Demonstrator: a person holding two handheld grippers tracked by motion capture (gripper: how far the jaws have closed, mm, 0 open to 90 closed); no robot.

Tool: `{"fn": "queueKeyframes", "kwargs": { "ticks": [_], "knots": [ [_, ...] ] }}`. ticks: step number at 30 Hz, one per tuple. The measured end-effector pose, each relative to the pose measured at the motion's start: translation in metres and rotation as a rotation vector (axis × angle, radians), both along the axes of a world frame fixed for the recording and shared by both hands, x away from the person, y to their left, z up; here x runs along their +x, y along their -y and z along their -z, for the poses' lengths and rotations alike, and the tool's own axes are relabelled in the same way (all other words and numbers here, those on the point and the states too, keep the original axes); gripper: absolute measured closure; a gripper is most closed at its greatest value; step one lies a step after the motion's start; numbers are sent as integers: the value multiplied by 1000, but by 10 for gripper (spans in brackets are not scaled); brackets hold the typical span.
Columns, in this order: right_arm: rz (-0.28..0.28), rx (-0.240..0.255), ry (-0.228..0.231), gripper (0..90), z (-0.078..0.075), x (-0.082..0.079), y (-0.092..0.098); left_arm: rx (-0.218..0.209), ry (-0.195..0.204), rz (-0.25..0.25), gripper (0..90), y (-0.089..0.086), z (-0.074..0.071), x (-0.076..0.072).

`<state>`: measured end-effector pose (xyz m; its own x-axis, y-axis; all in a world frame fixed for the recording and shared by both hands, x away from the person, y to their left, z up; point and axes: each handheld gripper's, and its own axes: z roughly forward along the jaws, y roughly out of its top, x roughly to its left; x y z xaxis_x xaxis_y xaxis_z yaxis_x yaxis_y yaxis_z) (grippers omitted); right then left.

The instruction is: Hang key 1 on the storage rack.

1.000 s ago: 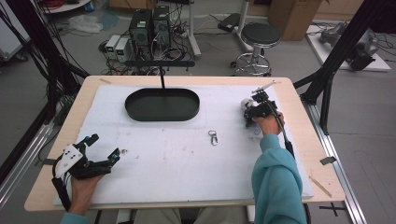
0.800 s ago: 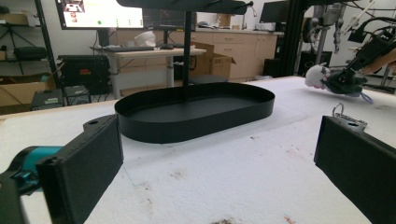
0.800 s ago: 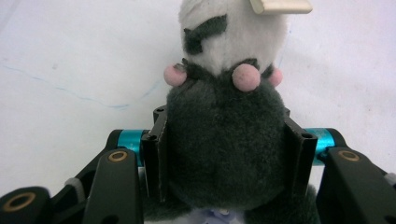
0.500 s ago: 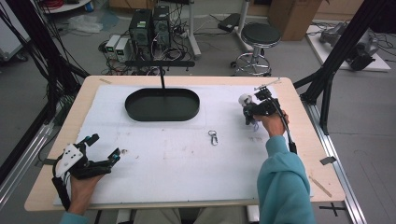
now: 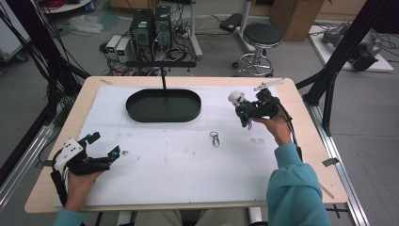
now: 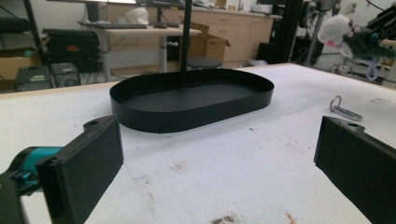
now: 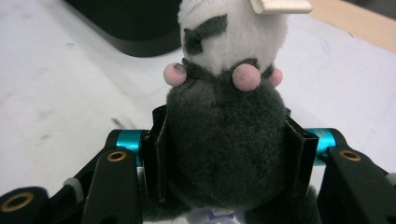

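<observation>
A small plush toy [image 7: 226, 140] with a dark grey body, white head and pink paws is clamped between the jaws of my right gripper [image 5: 248, 112]. It hangs above the far right of the white table cover, white head [image 5: 235, 98] pointing left, and appears far off as the plush toy [image 6: 348, 35] in the left gripper view. My left gripper [image 5: 101, 149] rests at the near left of the table, jaws wide apart with nothing between them. A black oval tray [image 5: 163, 105] lies at the far middle, and the same tray [image 6: 191, 100] sits ahead of the left jaws.
A small metal clip [image 5: 215, 138] lies on the cover between tray and right hand; the clip [image 6: 344, 110] also shows right of the left jaws. A black post [image 5: 163, 77] rises behind the tray. Dark smudges [image 5: 127, 153] mark the cover near the left gripper.
My right gripper has lifted the plush toy up off the table and carried it slightly toward the far side. The left gripper has stayed put.
</observation>
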<state>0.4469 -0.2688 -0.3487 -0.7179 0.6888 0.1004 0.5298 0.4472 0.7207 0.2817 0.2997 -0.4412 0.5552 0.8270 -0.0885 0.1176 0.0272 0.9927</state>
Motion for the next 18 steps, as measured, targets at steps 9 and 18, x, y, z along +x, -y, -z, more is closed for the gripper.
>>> {"fn": "queueKeyframes", "kwargs": {
  "ticks": [9, 18],
  "knots": [
    [-147, 90, 45, 460, -12, -14, -8, -26, -6, 109, 17, -6, -35, 17],
    [-285, 149, 87, 456, -25, -30, -21, 78, 15, 275, 17, 13, -73, 36]
  ]
}}
